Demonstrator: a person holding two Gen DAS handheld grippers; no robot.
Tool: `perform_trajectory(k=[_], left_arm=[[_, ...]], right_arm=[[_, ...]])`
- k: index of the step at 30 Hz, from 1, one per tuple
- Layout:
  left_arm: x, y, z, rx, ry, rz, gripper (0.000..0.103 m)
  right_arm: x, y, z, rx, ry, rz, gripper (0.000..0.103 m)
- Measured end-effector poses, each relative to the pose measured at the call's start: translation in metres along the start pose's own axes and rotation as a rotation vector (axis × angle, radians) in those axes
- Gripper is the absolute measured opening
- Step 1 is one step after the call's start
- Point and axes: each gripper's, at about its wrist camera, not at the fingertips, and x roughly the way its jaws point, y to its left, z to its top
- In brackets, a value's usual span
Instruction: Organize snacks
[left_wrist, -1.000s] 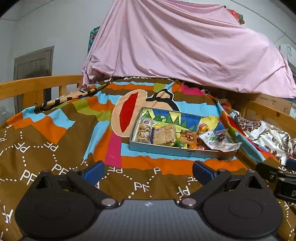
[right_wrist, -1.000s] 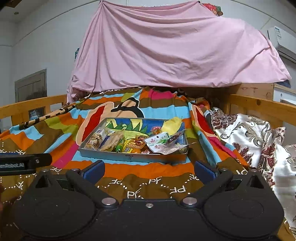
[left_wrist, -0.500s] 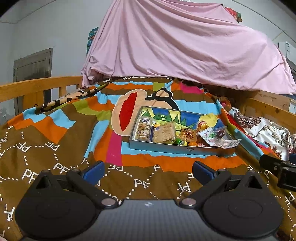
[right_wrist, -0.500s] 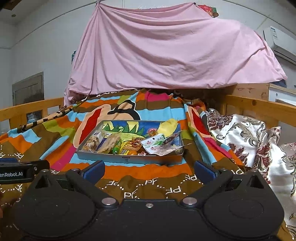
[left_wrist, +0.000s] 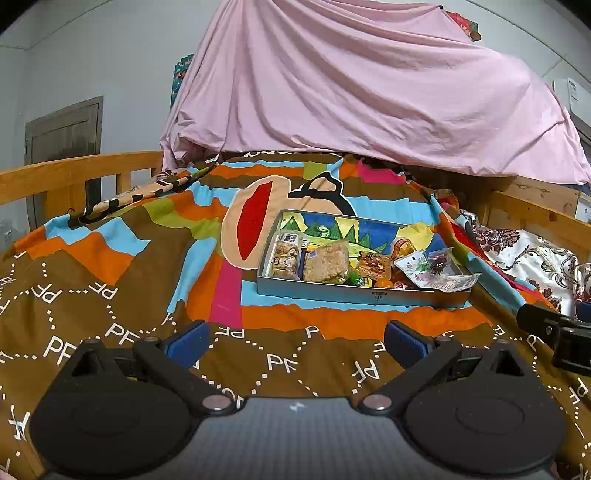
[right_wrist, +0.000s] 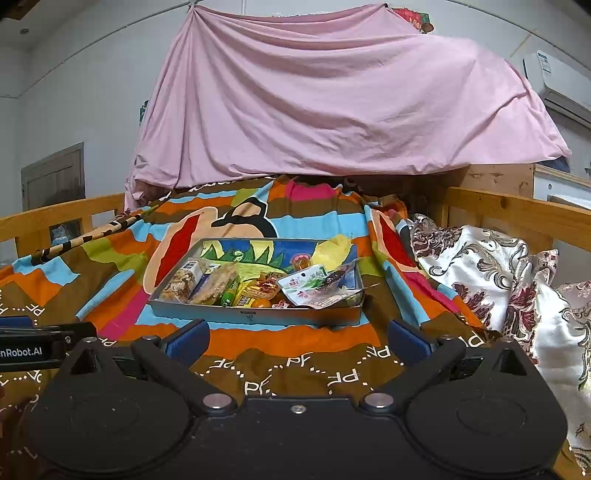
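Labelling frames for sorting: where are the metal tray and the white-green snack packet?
metal tray (right_wrist: 255, 316), right wrist view, near wall.
white-green snack packet (right_wrist: 308, 282), right wrist view, printed front.

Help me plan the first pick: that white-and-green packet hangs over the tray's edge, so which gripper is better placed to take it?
Right, probably. The white-and-green packet lies at the tray's right end, nearer the right gripper. The left gripper sits further left. Both are open and empty.

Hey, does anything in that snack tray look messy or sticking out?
Yes. The clear packet at the right end of the metal tray lies on top of other snacks, and its edge hangs over the tray's rim. The snacks are all piled along the near side, leaving the far part bare.
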Motion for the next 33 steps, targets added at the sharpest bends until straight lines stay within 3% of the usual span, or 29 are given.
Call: perform_trajectory(k=[33], left_arm=[[0.0001, -0.0005, -0.0017, -0.001, 0.004, 0.001, 0.103]], right_arm=[[0.0006, -0.0012, -0.0011, 0.003, 0.003, -0.006, 0.102]])
